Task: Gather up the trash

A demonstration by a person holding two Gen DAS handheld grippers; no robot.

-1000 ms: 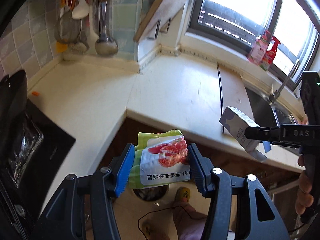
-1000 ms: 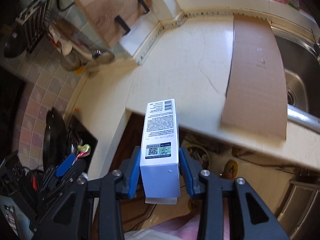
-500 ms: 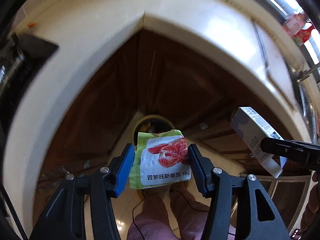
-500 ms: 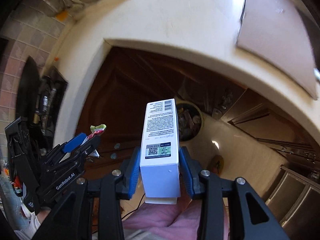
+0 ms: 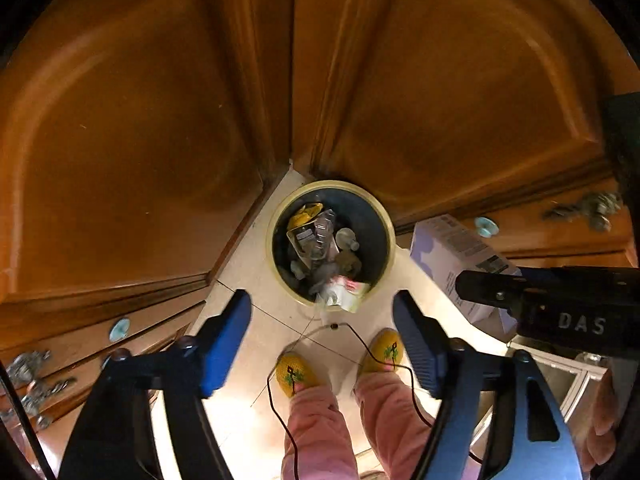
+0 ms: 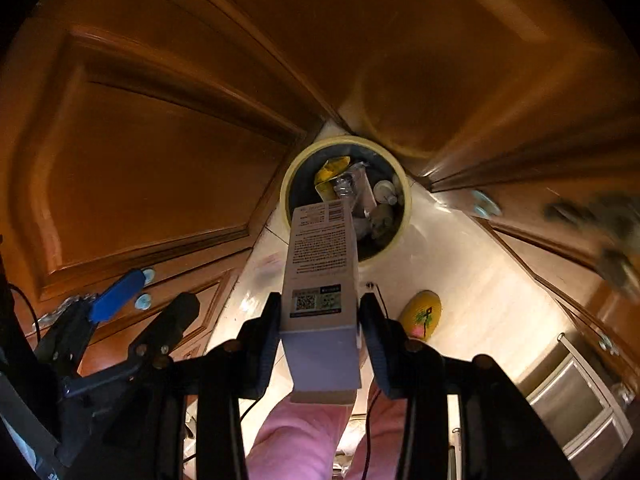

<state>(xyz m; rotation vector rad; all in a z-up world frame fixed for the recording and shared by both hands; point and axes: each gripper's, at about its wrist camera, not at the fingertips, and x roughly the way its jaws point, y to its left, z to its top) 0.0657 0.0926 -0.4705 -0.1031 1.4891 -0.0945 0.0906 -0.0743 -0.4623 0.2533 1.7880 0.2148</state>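
Pink trousers [image 5: 320, 432], yellow embroidered slippers [image 5: 294, 372]; black left claw [image 5: 322, 340], blue pads [image 5: 224, 344].

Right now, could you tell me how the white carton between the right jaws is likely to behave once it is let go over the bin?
The white carton looks like thin card with a loose end flap, so probably light and easily crushed. Being long and flat-sided, it should slide rather than roll. The bin already looks fairly full, so it may lodge on top.
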